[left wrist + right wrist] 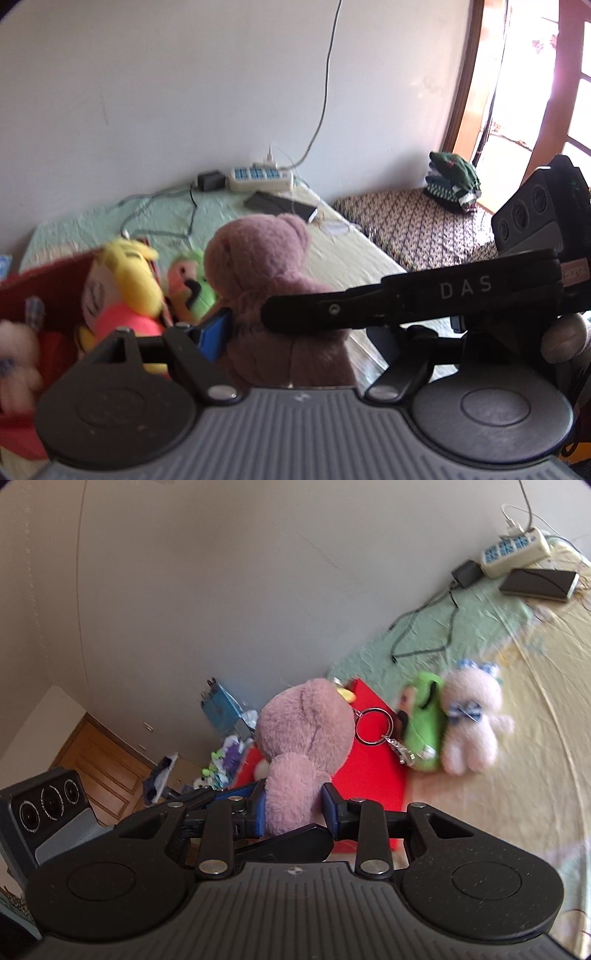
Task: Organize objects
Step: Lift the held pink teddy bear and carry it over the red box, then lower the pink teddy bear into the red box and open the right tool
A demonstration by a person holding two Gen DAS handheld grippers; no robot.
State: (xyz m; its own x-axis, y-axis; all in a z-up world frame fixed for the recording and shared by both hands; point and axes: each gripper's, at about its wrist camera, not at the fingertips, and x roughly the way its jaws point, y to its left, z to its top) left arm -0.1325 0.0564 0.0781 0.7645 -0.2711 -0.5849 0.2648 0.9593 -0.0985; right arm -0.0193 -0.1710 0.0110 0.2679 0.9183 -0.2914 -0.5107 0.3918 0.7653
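- Plush mauve bear [304,734], soft, rounded and fuzzy, sits pinched low on its body between the blue-padded jaws of the right gripper [293,808], held above the red box [373,768] on the bed [535,760].
- Left gripper [284,325]: only one blue pad shows beside the bear, so whether its jaws are open or closed cannot be told.
- Judged best: lower the bear well into the box before releasing it, since springy fur rebounds.
- Inside lie a yellow-haired doll [122,288] and a green plush [192,284]; a fluffy white bear [471,723] lies nearby.

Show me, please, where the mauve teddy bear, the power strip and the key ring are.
mauve teddy bear [306,723]: right wrist view, back of head.
power strip [260,178]: left wrist view, socket face.
key ring [373,726]: right wrist view, metal loop.
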